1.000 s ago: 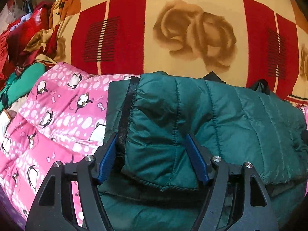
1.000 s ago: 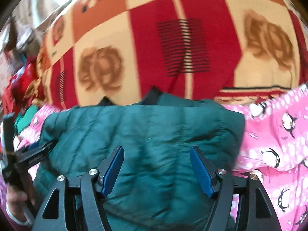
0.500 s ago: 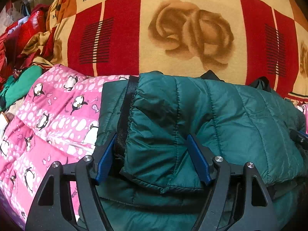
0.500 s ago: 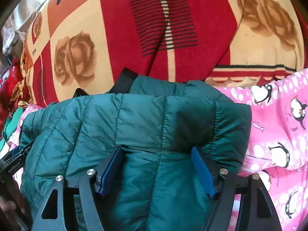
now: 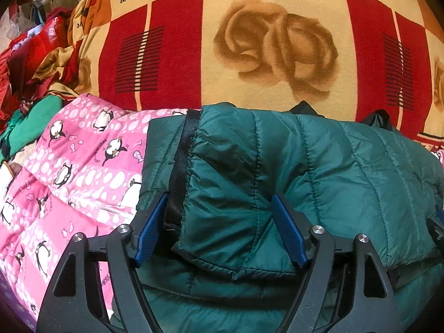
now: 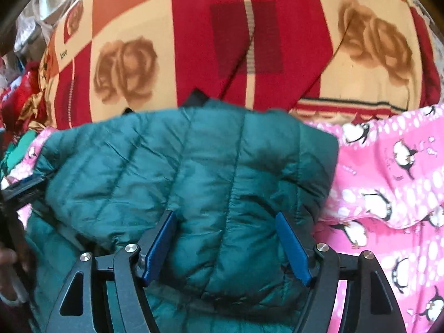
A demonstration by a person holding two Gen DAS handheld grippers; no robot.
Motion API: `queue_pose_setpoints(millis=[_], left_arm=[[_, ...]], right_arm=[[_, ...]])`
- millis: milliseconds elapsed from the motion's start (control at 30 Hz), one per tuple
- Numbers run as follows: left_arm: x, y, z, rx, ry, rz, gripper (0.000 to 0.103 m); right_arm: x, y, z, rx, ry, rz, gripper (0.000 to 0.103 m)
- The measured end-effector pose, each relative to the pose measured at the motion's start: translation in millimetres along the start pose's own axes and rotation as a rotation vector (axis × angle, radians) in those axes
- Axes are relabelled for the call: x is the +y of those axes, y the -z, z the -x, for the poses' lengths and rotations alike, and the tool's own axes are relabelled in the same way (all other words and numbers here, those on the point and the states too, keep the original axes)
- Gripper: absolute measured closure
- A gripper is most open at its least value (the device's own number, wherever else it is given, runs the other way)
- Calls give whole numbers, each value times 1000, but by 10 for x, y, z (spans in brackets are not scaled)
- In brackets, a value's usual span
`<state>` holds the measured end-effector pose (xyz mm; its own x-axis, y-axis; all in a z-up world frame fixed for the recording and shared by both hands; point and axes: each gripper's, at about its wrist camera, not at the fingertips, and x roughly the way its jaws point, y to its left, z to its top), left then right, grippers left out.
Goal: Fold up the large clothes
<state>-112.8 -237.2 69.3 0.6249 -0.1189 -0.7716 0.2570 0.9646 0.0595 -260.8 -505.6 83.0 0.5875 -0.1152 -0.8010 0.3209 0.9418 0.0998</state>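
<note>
A dark green quilted puffer jacket (image 5: 319, 172) lies folded on a pink penguin-print quilt (image 5: 83, 183); it also shows in the right wrist view (image 6: 180, 172). My left gripper (image 5: 220, 211) is open, its blue-padded fingers (image 5: 287, 230) straddling the jacket's left end beside a black zipper strip (image 5: 181, 166). My right gripper (image 6: 226, 230) is open, its fingers (image 6: 291, 247) straddling the folded jacket's right end. The left gripper shows at the left edge of the right wrist view (image 6: 22, 188).
A red, cream and orange rose-print blanket (image 5: 277, 50) rises behind the jacket, also in the right wrist view (image 6: 249, 41). Red and green clothes (image 5: 33, 83) are piled at the far left. The pink quilt (image 6: 388, 194) extends to the right.
Both grippers stay open around the folded jacket. The right wrist view has pulled back and shifted slightly; the jacket has hardly moved.
</note>
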Motion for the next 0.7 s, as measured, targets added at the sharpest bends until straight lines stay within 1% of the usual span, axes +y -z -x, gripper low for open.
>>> queue_pose_setpoints(millis=[100, 233, 367, 533, 700], left_arm=[[55, 0, 51, 18, 12, -3, 25], [159, 70, 214, 14, 27, 9, 25], [242, 196, 380, 6, 28, 4, 25], [306, 379, 550, 17, 27, -6, 25], [351, 530, 686, 10, 14, -17, 25]], right_arm=[[12, -25, 42, -9, 7, -4, 31], [5, -7, 304, -47, -17, -22, 32], [-1, 66, 532, -61, -20, -25, 31], [-11, 231, 609, -19, -40, -63, 31], [18, 417, 664, 2, -35, -68, 31]])
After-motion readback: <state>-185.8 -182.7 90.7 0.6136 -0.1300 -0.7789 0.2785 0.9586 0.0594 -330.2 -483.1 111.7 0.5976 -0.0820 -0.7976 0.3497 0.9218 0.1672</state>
